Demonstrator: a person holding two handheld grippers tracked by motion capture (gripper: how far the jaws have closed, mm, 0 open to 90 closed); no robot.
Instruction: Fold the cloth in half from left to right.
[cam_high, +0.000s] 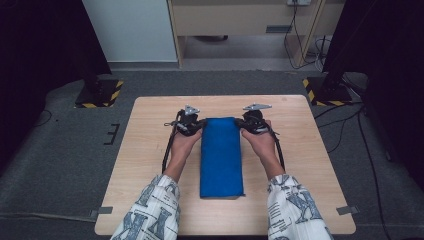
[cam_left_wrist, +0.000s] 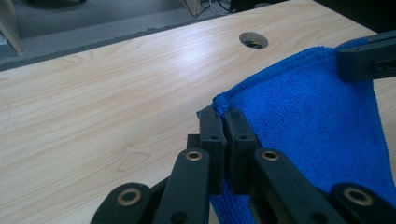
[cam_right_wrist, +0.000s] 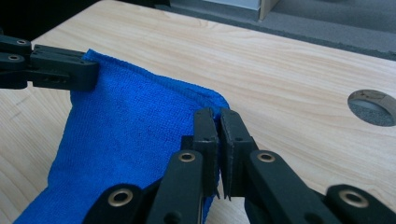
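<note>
The left tool (cam_left_wrist: 223, 122) and right tool (cam_right_wrist: 218, 122) each pinch a far corner of the blue towel (cam_high: 220, 155), which trails toward the person over the counter (cam_high: 310, 165). Soft, light and limp, it likely sags between them; corners suit gripping.

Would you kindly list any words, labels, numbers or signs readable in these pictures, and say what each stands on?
None can be read.
The person's sleeves carry a large letter-like print, too blurred to read.
The blue cloth, the wooden table and both tongs bear no lettering.
</note>
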